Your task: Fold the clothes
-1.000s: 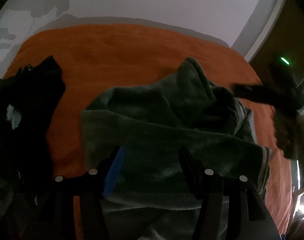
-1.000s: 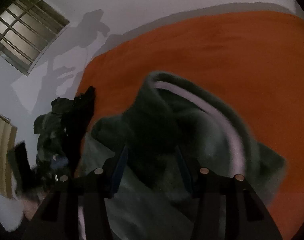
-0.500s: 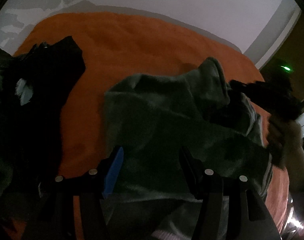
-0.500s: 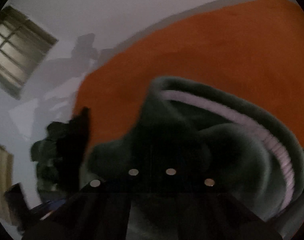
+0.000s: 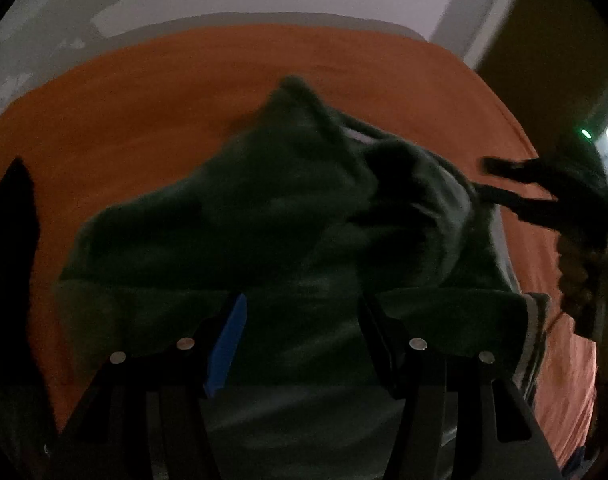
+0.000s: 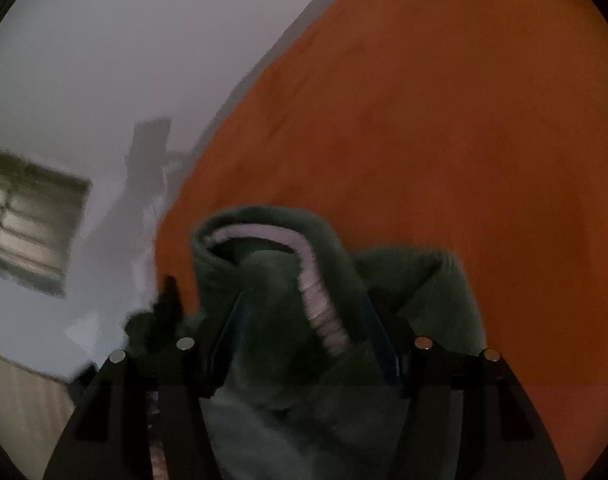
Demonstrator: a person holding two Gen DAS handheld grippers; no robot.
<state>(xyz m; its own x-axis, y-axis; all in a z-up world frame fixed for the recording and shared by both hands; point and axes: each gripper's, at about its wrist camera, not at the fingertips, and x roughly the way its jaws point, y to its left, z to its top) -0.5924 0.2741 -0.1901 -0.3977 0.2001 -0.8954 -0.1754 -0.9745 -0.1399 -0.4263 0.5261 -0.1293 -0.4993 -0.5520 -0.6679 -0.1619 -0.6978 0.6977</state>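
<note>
The green sweatshirt [image 5: 272, 232] lies bunched on the orange bedspread [image 5: 164, 92], directly ahead of both spread-jawed, empty tongs, the left gripper [image 5: 302, 344] facing its body, the right gripper [image 6: 304, 332] nearer, straddling its ribbed hem [image 6: 323, 312].

A wide bed covered in an orange fleece blanket [image 5: 232, 92] stands against a plain pale wall [image 6: 136, 40] with soft shadows in dim light, a barred window [image 6: 28, 228] to its left and a brown wooden door [image 5: 543, 52] at its right.
</note>
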